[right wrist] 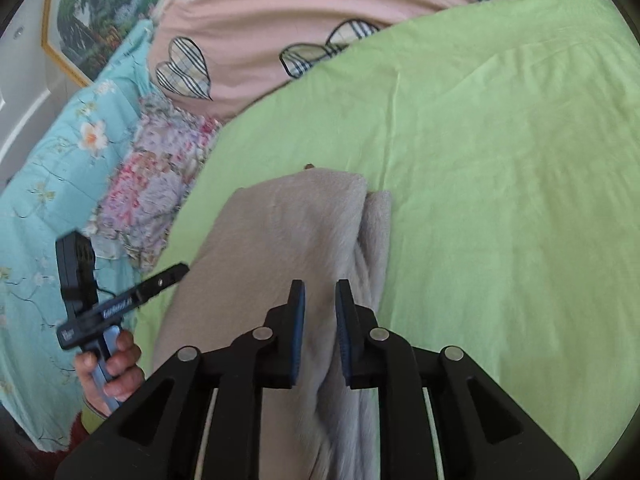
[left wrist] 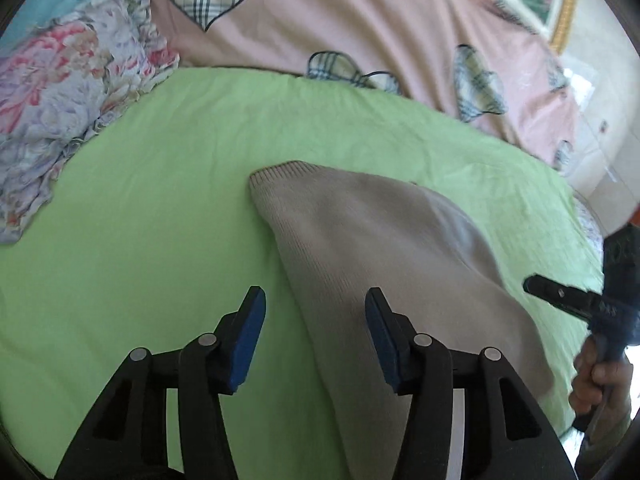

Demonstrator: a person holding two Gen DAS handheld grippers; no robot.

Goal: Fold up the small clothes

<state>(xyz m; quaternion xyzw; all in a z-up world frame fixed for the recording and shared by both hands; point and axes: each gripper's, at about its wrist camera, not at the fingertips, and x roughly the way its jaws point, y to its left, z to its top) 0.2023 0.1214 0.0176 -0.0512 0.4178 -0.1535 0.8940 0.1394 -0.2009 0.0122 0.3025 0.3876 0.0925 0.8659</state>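
A beige knitted garment lies folded lengthwise on the green sheet, its ribbed hem at the far end. My left gripper is open and empty, hovering over the garment's left edge, with the right finger above the knit and the left finger above the sheet. In the right wrist view the same garment runs away from me, a folded layer along its right side. My right gripper hovers over that fold with the jaws partly open and nothing between them. The other gripper shows at the left in a hand.
A pink quilt with plaid hearts lies beyond the green sheet. Floral bedding is piled at the left and turquoise flowered bedding beside it. A framed picture hangs on the wall. My right gripper's body shows at the right edge.
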